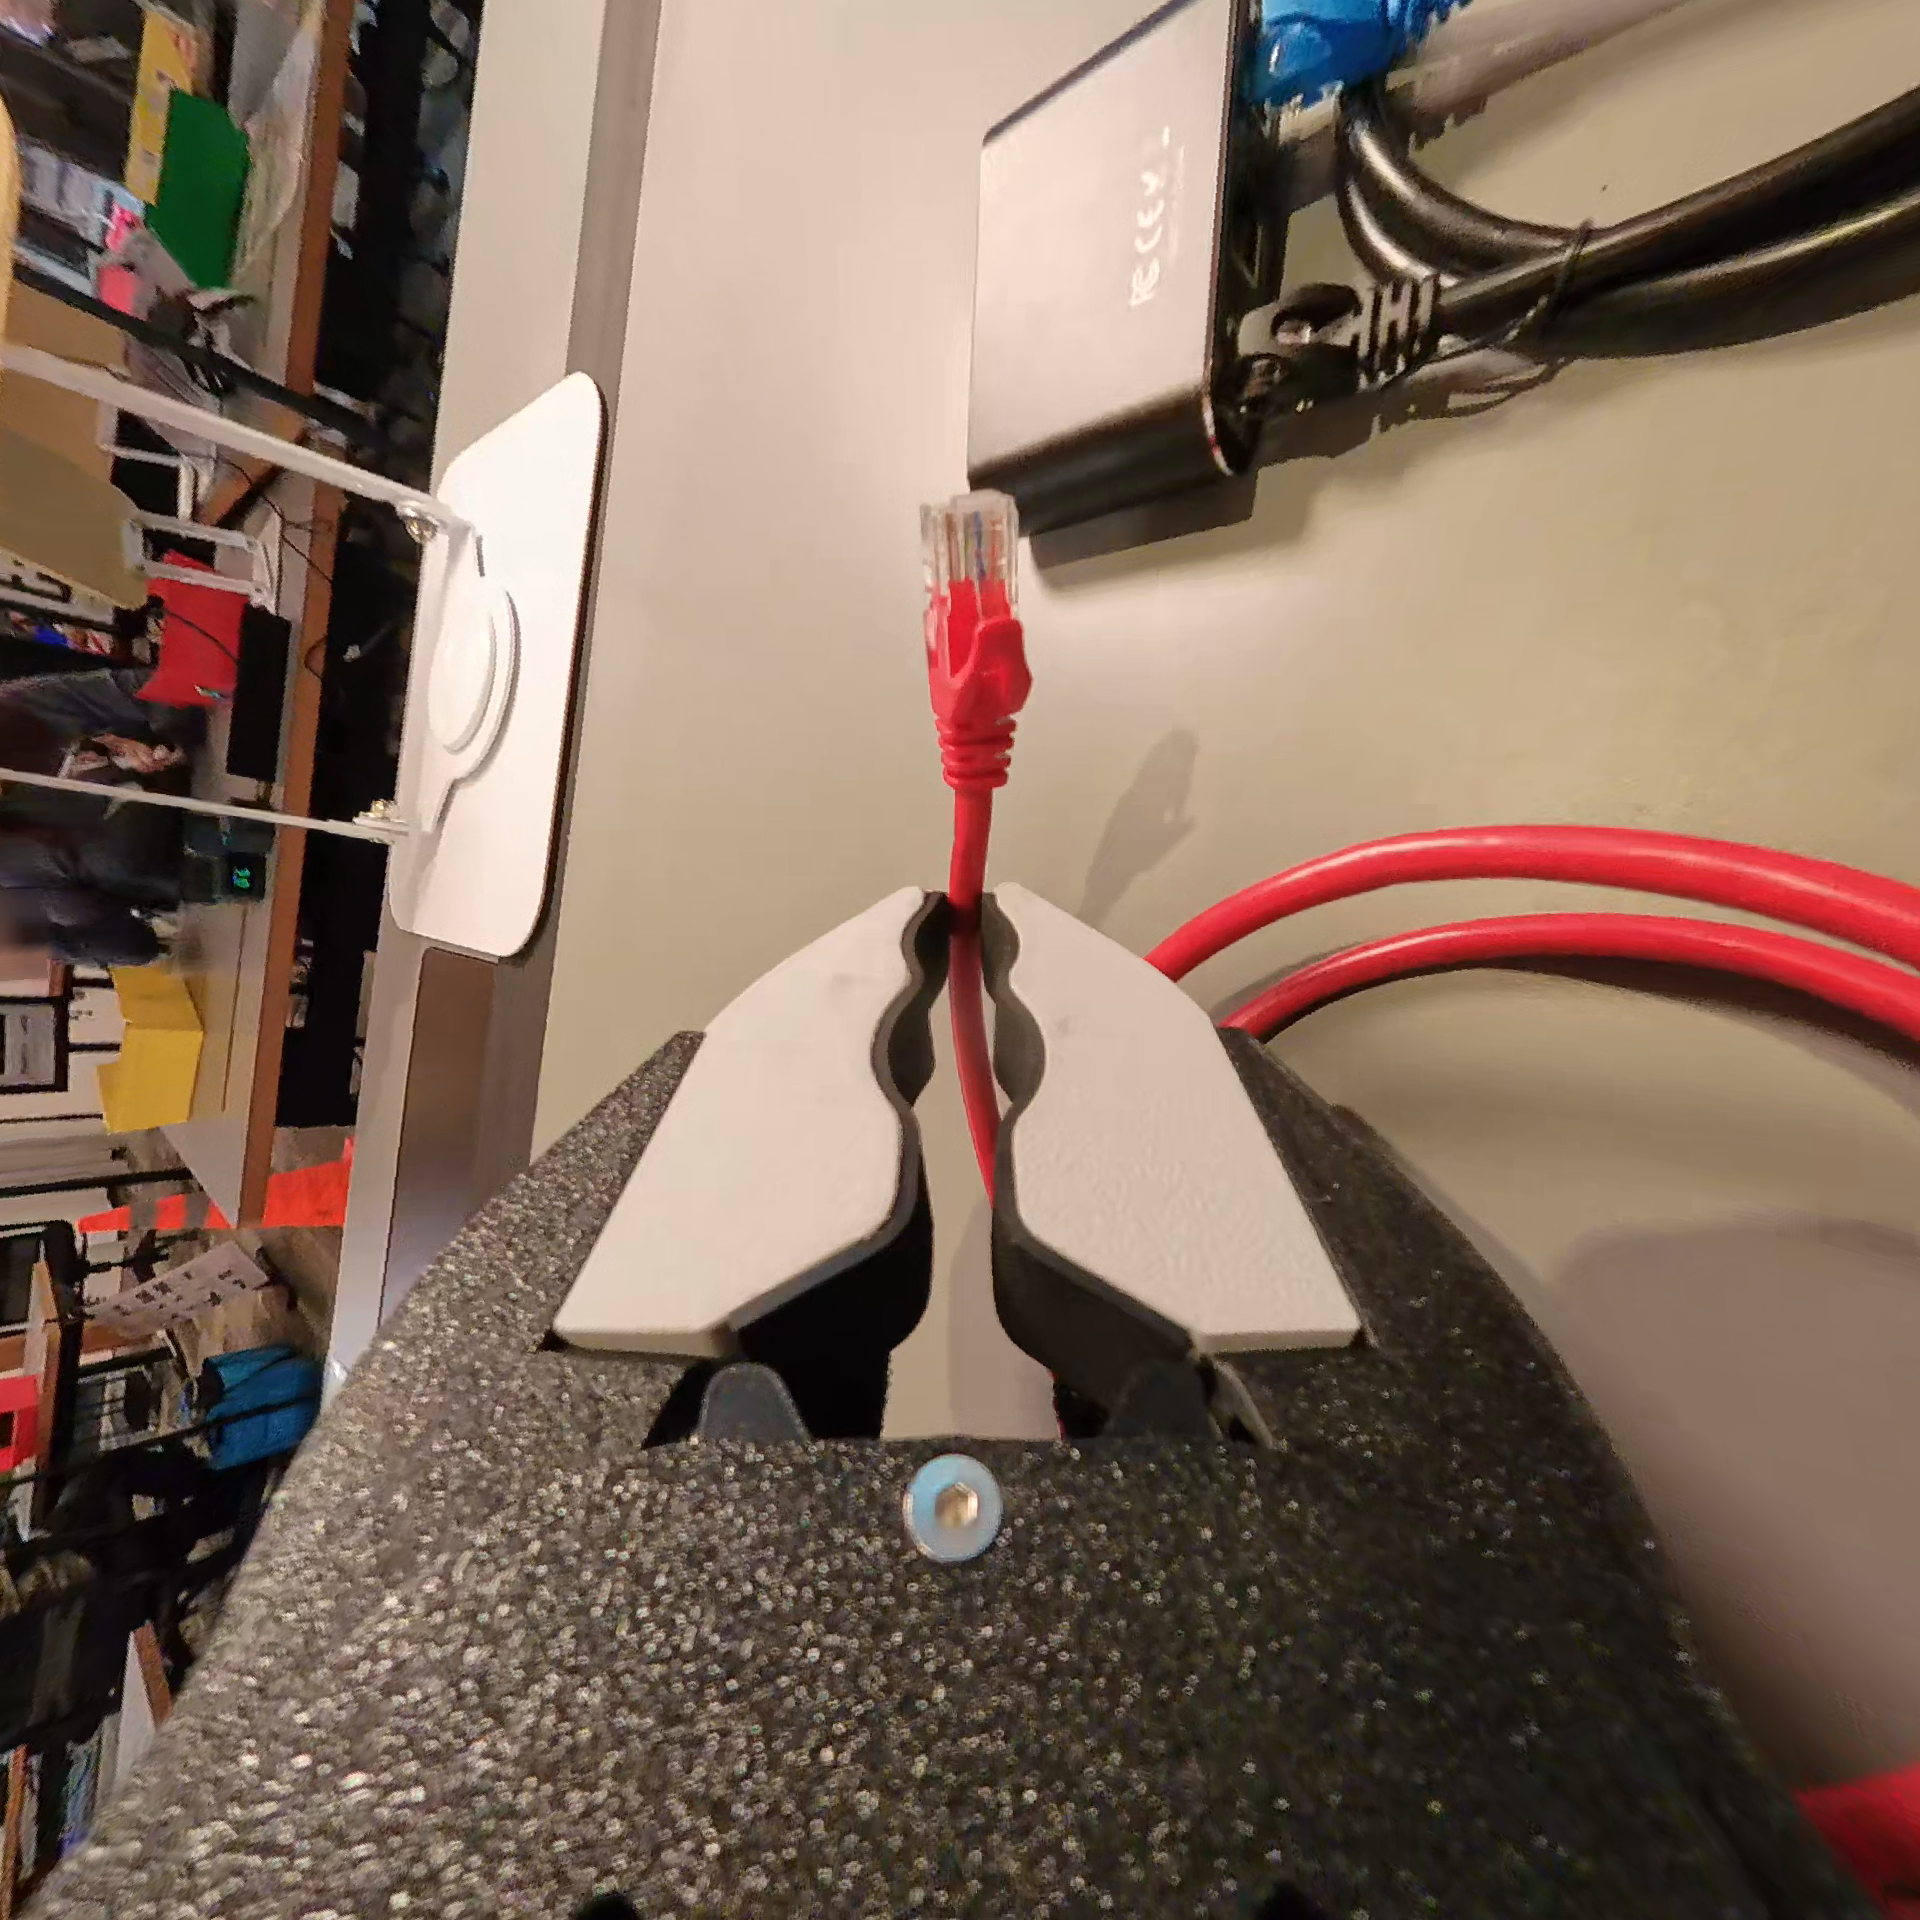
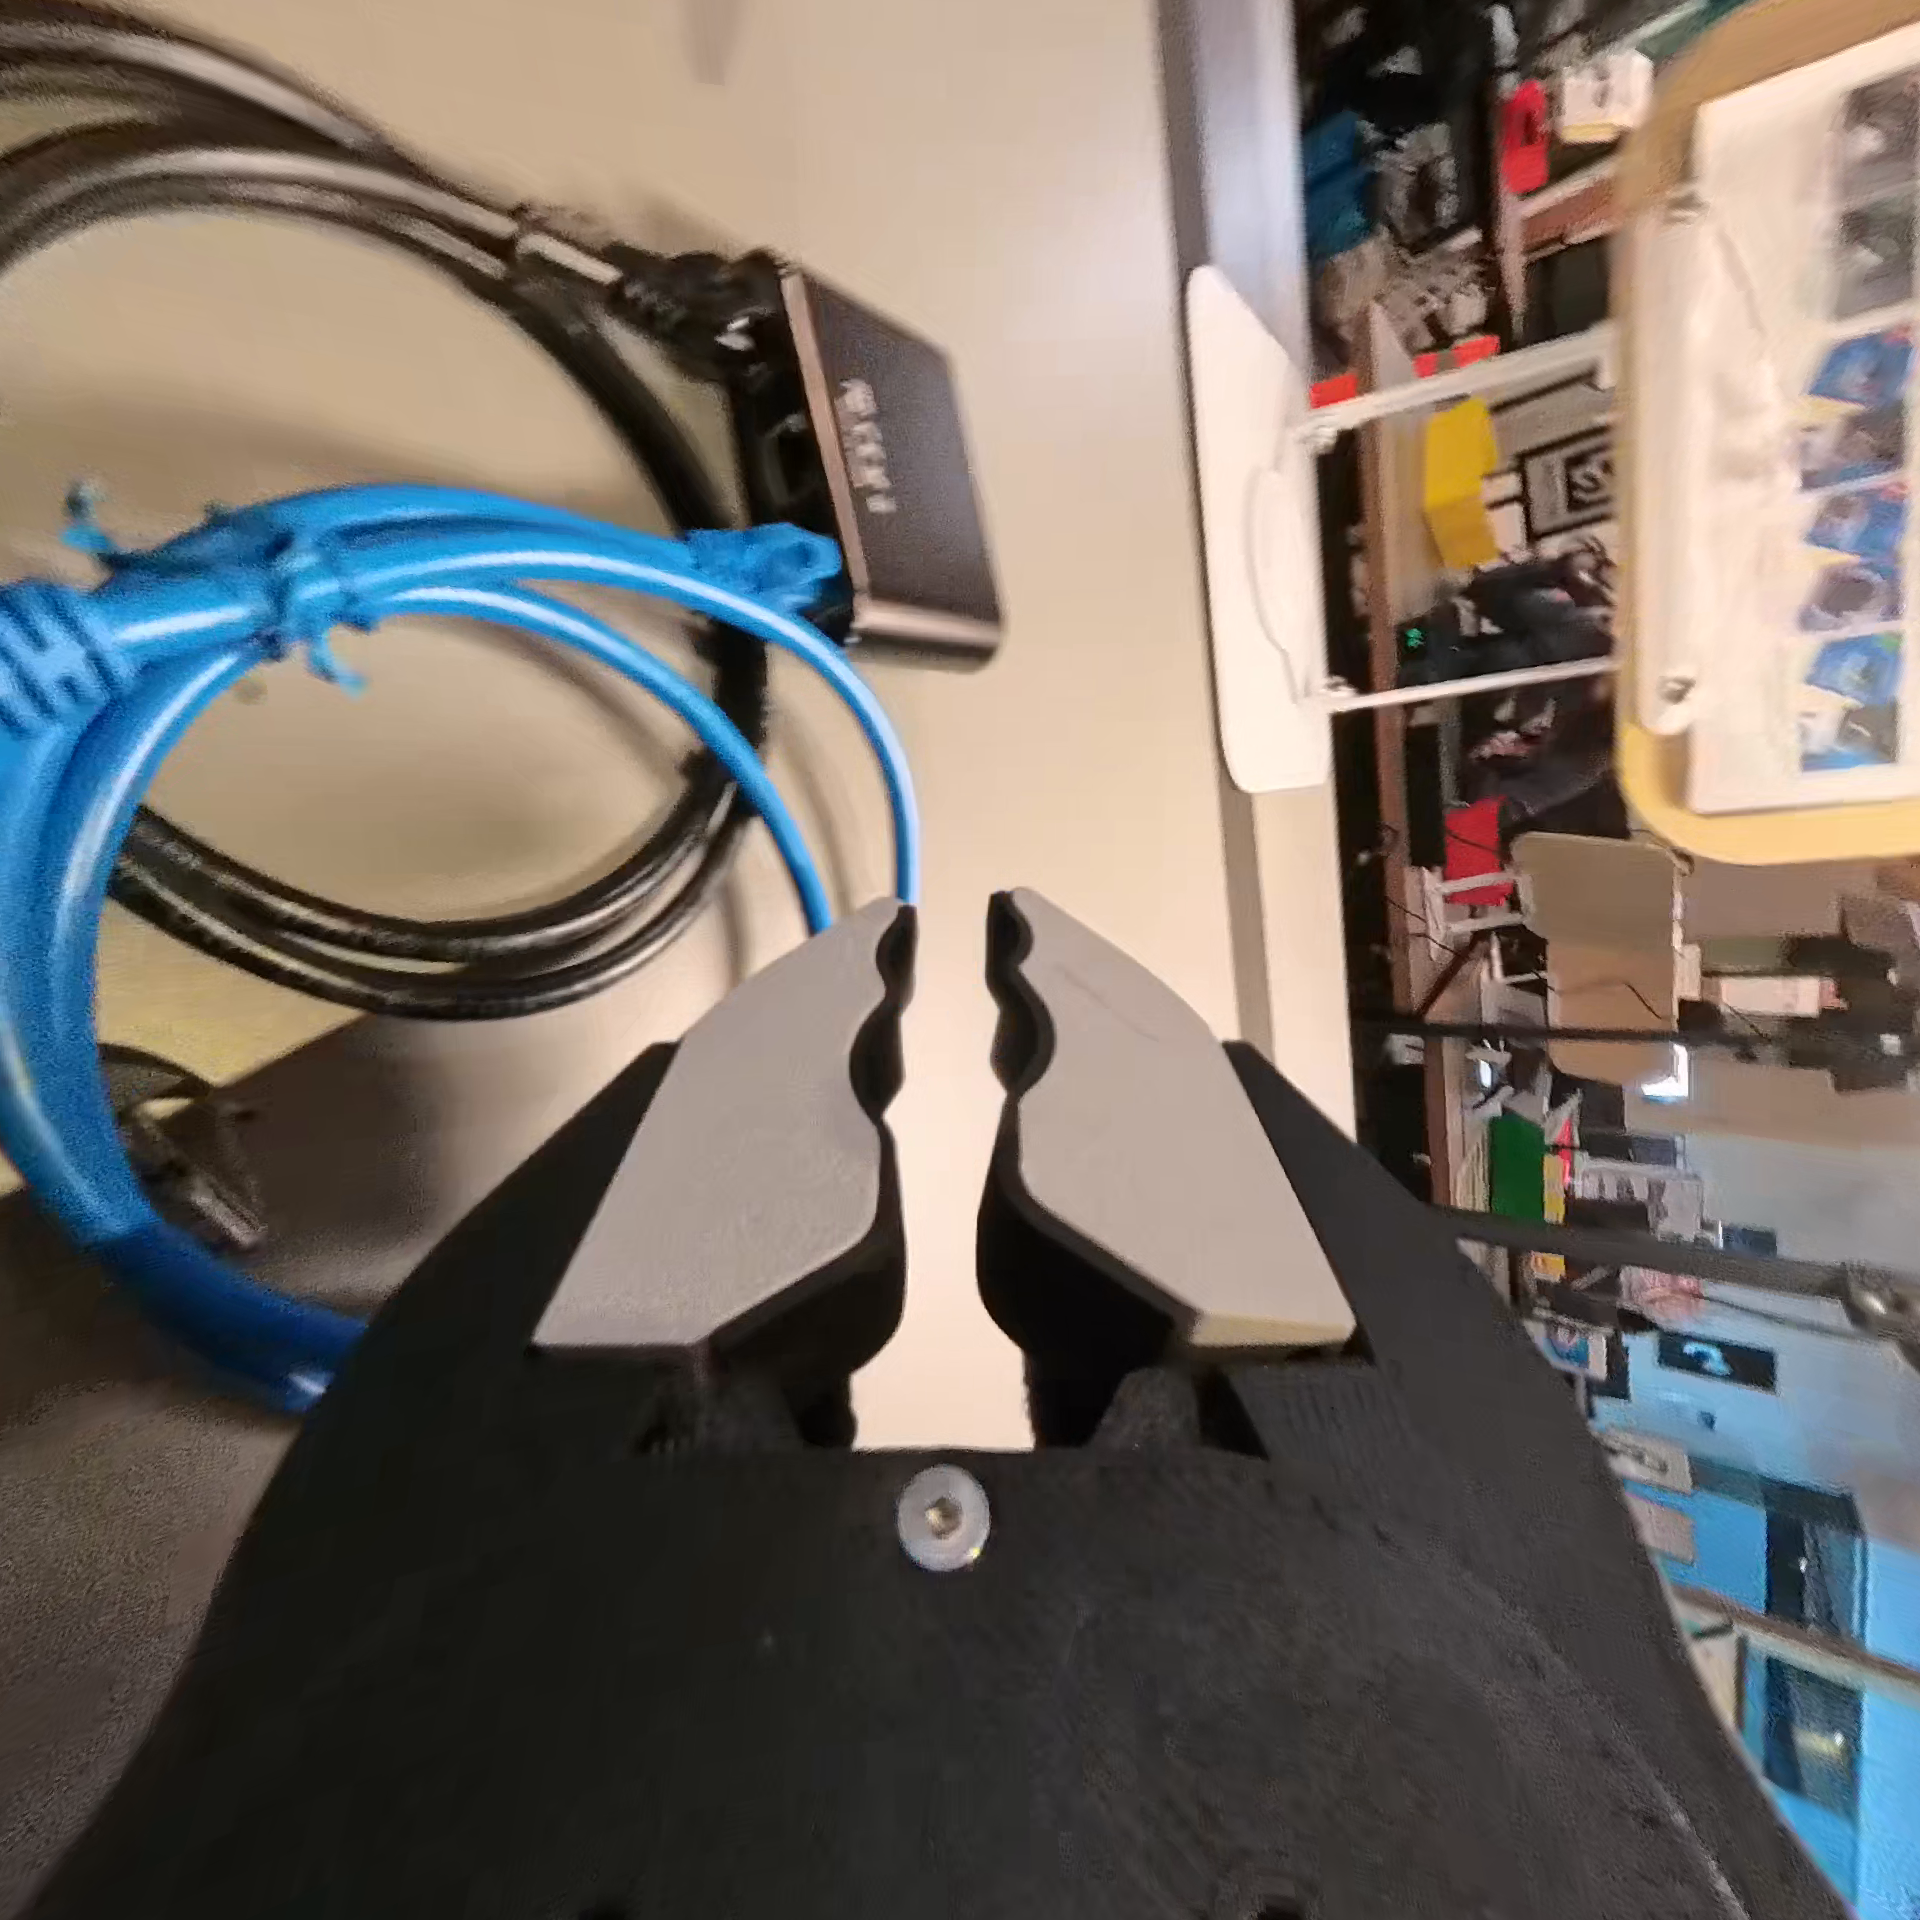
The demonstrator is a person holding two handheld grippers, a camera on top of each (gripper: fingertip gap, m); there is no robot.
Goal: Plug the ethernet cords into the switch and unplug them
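In the left wrist view, the far left of the frame is a cluttered room beyond the table (image 1: 790, 312) edge, and a white stand base (image 1: 499, 665) sits just left of centre. In the middle, the left tongs (image 1: 966, 914) are clenched on a red cord (image 1: 971, 997) a little behind its boot, so the clear plug (image 1: 968, 540) sticks up ahead of the tips, free and in no port. The dark switch (image 1: 1101, 291) lies in the upper right, near the plug but apart from it. Black cords (image 1: 1558, 270) enter its right-hand edge, and slack loops of red cord run off at mid right.

In the right wrist view, a bundled blue cord (image 2: 156, 644) fills the left, its plug (image 2: 769, 556) seated at or pressed against the switch's (image 2: 894, 488) lower port; motion blur hides whether it is fully home. Black cords (image 2: 343, 249) plug in at the top. At centre the right tongs (image 2: 951, 909) stand released, with a narrow gap and nothing between them.

The step in hand looks like carrying the red plug toward the switch, though it could equally be just pulled out. Plugging in would call for swinging the plug round to the port face, which points away from it, and lining up the latch.

No containers appear in either view.
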